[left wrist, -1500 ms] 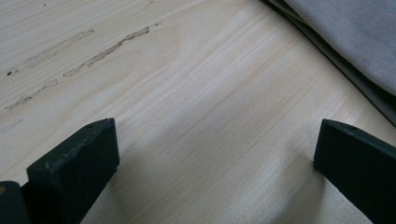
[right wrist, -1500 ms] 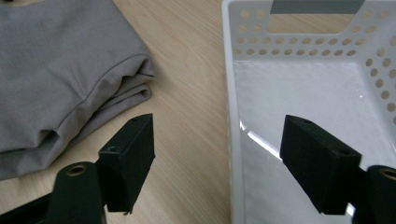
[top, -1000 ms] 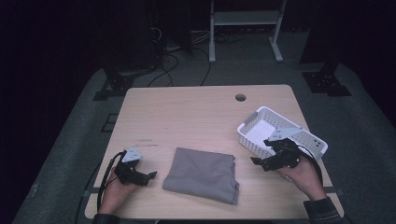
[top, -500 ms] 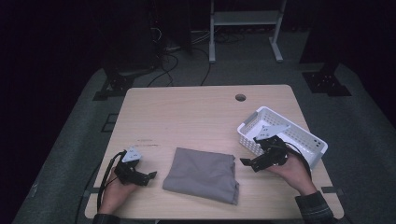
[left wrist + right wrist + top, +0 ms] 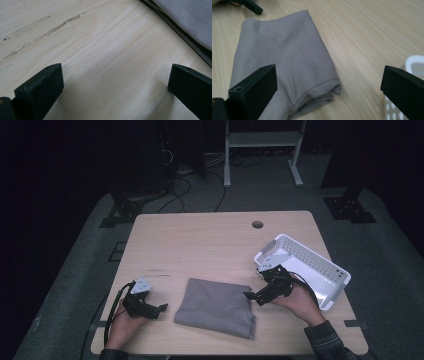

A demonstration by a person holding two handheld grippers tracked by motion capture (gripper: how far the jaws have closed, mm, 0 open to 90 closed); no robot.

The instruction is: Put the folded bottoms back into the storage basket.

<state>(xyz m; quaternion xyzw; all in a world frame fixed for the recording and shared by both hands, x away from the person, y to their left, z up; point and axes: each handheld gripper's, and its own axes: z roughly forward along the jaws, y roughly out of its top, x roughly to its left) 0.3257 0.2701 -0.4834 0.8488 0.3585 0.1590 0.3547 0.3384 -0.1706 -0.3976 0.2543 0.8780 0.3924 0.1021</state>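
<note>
Two claws are gaping: our right claw (image 5: 253, 296) (just opening, nothing between) is nearing the folded cloth (image 5: 216, 306), risking snagging one layer.

grey cloth (image 5: 216, 307) | folded flat | table's near edge, between both hands

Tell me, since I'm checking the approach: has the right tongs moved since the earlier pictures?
Yes. The right tongs slid left from beside the white basket to the folded grey cloth, its jaws opening, empty.
</note>
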